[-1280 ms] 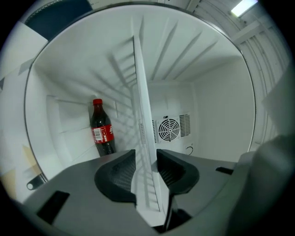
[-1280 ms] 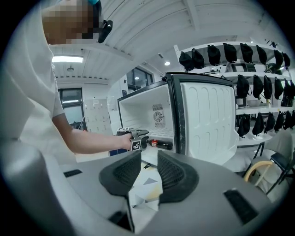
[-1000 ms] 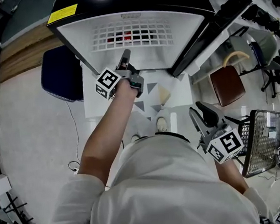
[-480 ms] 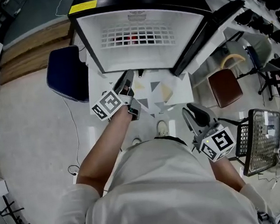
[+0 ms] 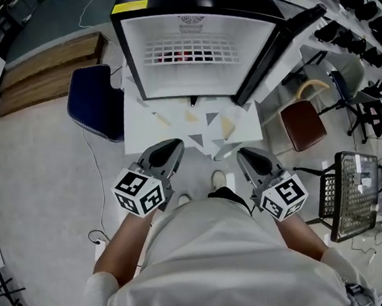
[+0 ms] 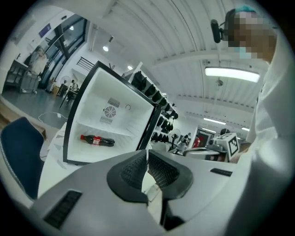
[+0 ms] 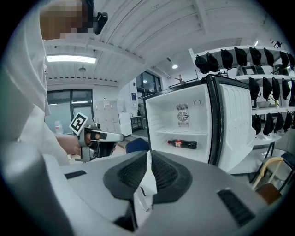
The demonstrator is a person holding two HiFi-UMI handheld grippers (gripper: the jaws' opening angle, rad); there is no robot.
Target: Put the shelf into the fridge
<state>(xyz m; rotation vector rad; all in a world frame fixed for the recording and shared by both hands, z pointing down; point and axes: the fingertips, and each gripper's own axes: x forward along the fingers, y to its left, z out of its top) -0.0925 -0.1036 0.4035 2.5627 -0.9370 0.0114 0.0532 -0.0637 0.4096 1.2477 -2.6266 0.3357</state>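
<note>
The open fridge (image 5: 194, 21) stands ahead of me with a white wire shelf (image 5: 194, 50) lying inside it, over a cola bottle (image 7: 182, 144) on the fridge floor. The bottle (image 6: 97, 140) also shows in the left gripper view. My left gripper (image 5: 175, 148) is held low, close to my body and well short of the fridge. Its jaws are closing, tips together with nothing between them (image 6: 147, 152). My right gripper (image 5: 243, 154) sits level with it on the other side. Its jaws are also closing, and there is nothing between them (image 7: 148, 153).
The fridge door (image 5: 281, 41) hangs open to the right. A white patterned floor panel (image 5: 167, 124) lies before the fridge. A blue chair (image 5: 94, 101) stands left. A brown stool (image 5: 303, 125) and a wire basket (image 5: 355, 193) stand right. My feet (image 5: 217, 178) are between the grippers.
My left gripper has drawn back from the fridge mouth to my body and closed. My right gripper moved left and forward a little, and its jaws also came together.
</note>
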